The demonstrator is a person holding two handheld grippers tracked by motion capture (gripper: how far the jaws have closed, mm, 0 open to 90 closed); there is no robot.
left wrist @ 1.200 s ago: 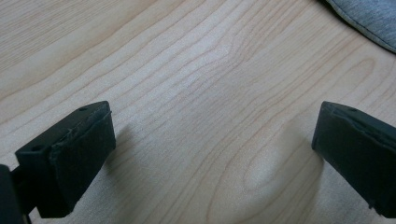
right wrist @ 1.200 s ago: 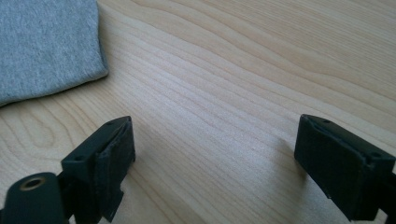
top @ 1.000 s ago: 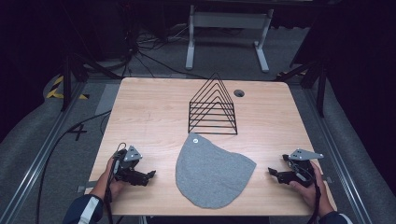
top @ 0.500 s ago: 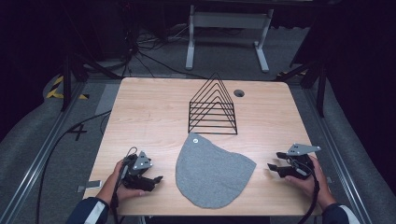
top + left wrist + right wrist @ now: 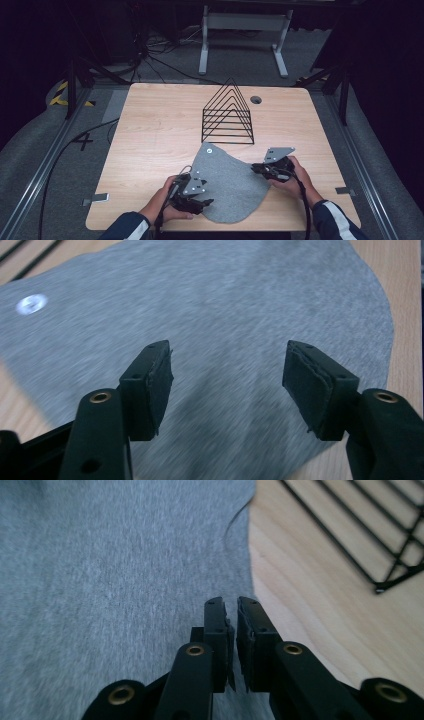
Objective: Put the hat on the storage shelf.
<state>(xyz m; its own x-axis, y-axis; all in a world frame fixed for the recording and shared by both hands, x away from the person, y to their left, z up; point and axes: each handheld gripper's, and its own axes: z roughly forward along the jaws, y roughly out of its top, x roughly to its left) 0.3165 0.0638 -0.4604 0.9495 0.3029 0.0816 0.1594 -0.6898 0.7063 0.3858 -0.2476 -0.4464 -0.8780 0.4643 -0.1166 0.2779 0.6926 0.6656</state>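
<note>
Right gripper (image 5: 235, 605) just closing, seemingly empty, over grey cloth (image 5: 115, 580); left gripper (image 5: 227, 375) half-open.

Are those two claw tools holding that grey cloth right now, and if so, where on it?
Nothing is held. The left gripper stands open above the grey cloth; the right gripper, just closed, hovers at its right edge with nothing between its fingers.

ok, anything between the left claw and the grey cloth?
Nothing visible. The left claw hangs right over the grey cloth, jaws apart with bare felt between them, having just been closing. The wire rack stands farther back on the table, clear of both.
</note>
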